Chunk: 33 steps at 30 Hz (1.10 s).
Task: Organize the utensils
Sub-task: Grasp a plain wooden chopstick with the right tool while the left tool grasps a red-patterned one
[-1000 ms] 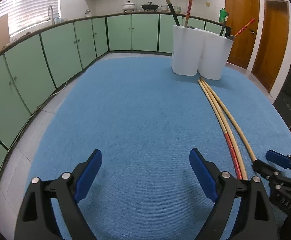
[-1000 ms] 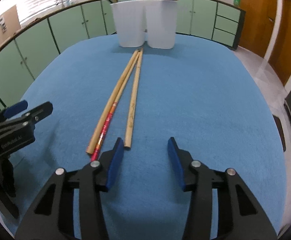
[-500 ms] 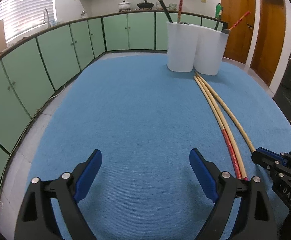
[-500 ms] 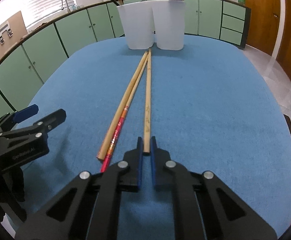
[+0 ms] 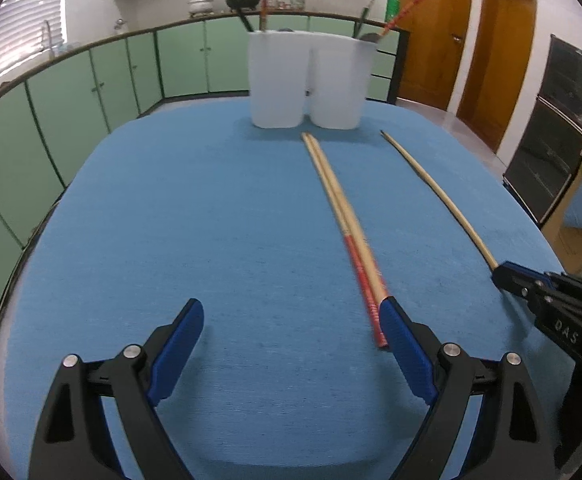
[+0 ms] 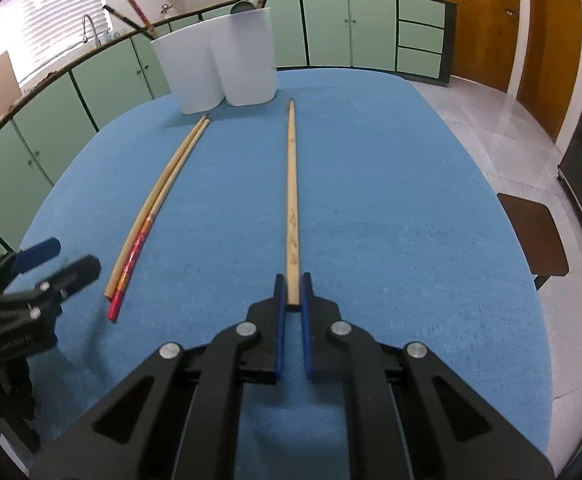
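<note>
since chopstick (image 6: 292, 184) long, light, stiff, right gripper (image 6: 292, 300) pinches thick end near table (image 6: 411, 200) front edge; left gripper (image 5: 291, 344) open.

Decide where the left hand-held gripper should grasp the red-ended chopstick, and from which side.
Grip the red-ended chopstick at its near red end, approaching lengthwise from the near table edge: it lies flat pointing at the left hand-held gripper, touching a plain chopstick.

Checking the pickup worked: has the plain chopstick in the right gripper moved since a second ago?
Yes. The plain chopstick, clamped in the right gripper, has swung right, away from the two chopsticks it lay against; its tip now sits right of the white holder.
</note>
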Available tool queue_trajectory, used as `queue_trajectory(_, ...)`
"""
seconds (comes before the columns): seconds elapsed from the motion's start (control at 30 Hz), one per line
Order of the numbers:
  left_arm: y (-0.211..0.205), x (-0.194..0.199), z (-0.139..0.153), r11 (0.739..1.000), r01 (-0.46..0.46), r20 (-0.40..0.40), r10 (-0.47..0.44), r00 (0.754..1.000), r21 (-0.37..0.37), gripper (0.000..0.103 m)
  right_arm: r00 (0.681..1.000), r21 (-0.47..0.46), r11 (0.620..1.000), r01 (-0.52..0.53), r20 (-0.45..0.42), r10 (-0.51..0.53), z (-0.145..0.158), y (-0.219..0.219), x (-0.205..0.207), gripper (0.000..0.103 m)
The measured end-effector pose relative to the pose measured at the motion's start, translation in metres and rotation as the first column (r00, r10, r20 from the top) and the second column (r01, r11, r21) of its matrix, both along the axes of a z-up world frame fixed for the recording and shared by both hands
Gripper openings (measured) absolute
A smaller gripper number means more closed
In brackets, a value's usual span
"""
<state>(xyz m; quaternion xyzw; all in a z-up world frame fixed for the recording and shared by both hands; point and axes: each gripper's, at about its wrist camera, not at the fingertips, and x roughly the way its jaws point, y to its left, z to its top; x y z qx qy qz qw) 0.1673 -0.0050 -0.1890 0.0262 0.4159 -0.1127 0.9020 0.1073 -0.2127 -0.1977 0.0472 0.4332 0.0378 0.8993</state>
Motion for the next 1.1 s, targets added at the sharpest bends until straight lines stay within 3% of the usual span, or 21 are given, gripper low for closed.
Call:
queue_trajectory(0.3,-0.007,0.007,-0.008,0.999,0.001,-0.052,0.000,0.999,0.033,0.089,1.000,0.009,1.000,0.000,0.005,0.000,0.000,0.000,-0.005,0.006)
queue_trajectory(0.53,0.010,0.004,-0.004,0.994,-0.098,-0.032,0.099,0.995,0.039,0.088,1.000,0.006,1.000,0.000,0.006,0.000,0.000,0.000,-0.005,0.007)
queue_trajectory(0.8,0.002,-0.012,0.000,0.998,-0.025,0.001,0.025,1.000,0.058,0.088,1.000,0.004,1.000,-0.024,0.001,0.024,0.001,-0.001,-0.007,0.007)
queue_trajectory(1.1,-0.005,-0.004,-0.005,0.999,-0.004,-0.029,0.006,1.000,0.053,0.065,0.999,0.002,0.999,-0.034,0.003,0.034,0.002,-0.003,-0.007,0.007)
